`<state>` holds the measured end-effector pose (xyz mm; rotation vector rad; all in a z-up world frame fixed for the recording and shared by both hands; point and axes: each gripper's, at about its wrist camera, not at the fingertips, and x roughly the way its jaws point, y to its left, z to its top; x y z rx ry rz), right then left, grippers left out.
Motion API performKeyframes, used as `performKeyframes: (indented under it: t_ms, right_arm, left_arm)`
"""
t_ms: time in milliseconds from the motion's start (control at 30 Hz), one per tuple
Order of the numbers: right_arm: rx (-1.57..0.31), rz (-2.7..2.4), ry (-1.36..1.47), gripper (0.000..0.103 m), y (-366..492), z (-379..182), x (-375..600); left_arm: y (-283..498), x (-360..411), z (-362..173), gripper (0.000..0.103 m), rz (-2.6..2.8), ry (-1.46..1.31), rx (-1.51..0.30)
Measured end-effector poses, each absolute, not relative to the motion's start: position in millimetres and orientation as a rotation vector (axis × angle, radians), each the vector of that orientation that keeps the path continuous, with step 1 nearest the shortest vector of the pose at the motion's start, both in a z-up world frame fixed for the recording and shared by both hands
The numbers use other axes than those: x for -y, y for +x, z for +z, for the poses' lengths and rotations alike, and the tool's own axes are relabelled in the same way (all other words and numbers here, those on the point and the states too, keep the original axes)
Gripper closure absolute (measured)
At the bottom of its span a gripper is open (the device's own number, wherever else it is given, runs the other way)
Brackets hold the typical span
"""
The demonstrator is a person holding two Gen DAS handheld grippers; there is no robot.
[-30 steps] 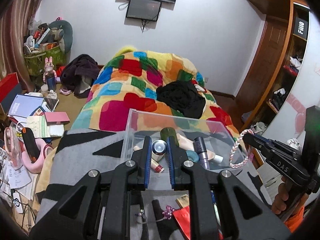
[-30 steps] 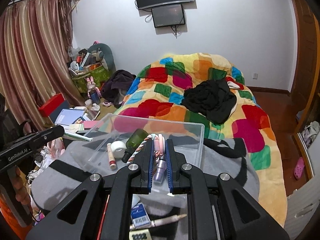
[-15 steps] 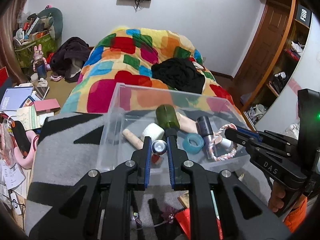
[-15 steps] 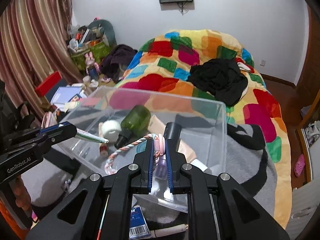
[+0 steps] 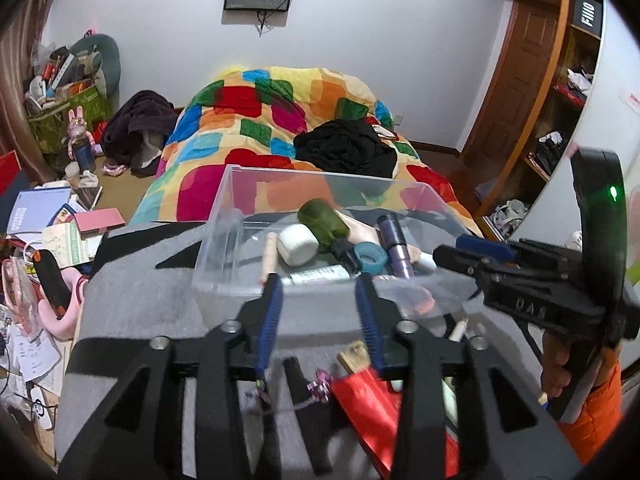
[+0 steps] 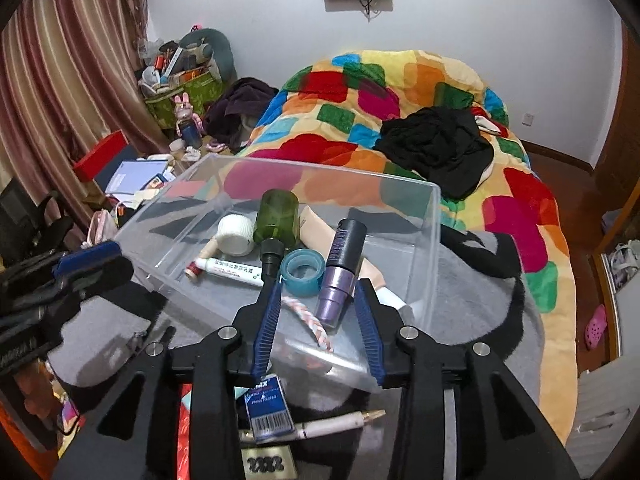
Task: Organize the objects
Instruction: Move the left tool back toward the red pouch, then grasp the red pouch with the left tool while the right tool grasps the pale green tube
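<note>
Both jaw sets opening, nothing pinched. Left gripper (image 5: 318,282) poised at near wall of clear plastic bin (image 5: 224,216), above white tube (image 5: 318,275) lying crosswise on bin floor. Right gripper (image 6: 316,288) over bin's near right part, with braided pink-and-white cord (image 6: 308,318) lying loose on bin floor between its jaws, long axis running diagonally toward camera. Purple cosmetic bottle (image 6: 340,268), teal tape roll (image 6: 302,270) and green bottle (image 6: 278,216) just beyond. Outside bin, on grey blanket (image 5: 132,292): red packet (image 5: 368,400) under left gripper, pen (image 6: 340,424) and blue card (image 6: 266,408) under right. Probable next pick: those loose items, each nearer its own hand.
</note>
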<state>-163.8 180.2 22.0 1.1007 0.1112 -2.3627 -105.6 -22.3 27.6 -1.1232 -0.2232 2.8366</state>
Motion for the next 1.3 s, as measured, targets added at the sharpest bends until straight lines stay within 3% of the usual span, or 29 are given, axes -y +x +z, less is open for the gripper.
performKeyframes:
  t_ms: [67,200,333,567,800,867,933,1167,1300]
  right_arm:
    - [-0.085,-2.366,1.091,0.065,-157,26,-188]
    - [-0.091,-2.398,1.056,0.055,-139,33,-199]
    - [-0.096,-2.414,1.032,0.048,-116,34,-212]
    - [-0.114,-2.409,1.042,0.048,-76,19,-229]
    - [-0.077,-2.389,1.085,0.048,-56,5,-243]
    - [-0.079,-2.382,1.082,0.048,-51,3,-243]
    - [-0.068,-2.366,1.081,0.048,-47,1,-240]
    - [-0.099,-2.308,1.089,0.048,-39,-13,-221]
    - [-0.107,-2.268,1.116,0.057,-39,-24,-215]
  left_arm:
    - [-97,18,28,0.047,2.834,-1.112,0.209]
    - [-79,-1,26,0.035,2.814,-1.115,0.157]
    - [-65,-19,14,0.034,2.763,-1.161,0.142]
    - [-40,-41,-5,0.034,2.688,-1.232,0.202]
    - [-20,-63,-22,0.034,2.774,-1.274,-0.007]
    - [-14,-59,-22,0.028,2.799,-1.263,-0.025]
    - [-11,-49,-21,0.023,2.819,-1.266,-0.006]
    - [-3,-11,-19,0.022,2.822,-1.306,0.199]
    - [0,-23,-12,0.020,2.787,-1.273,0.191]
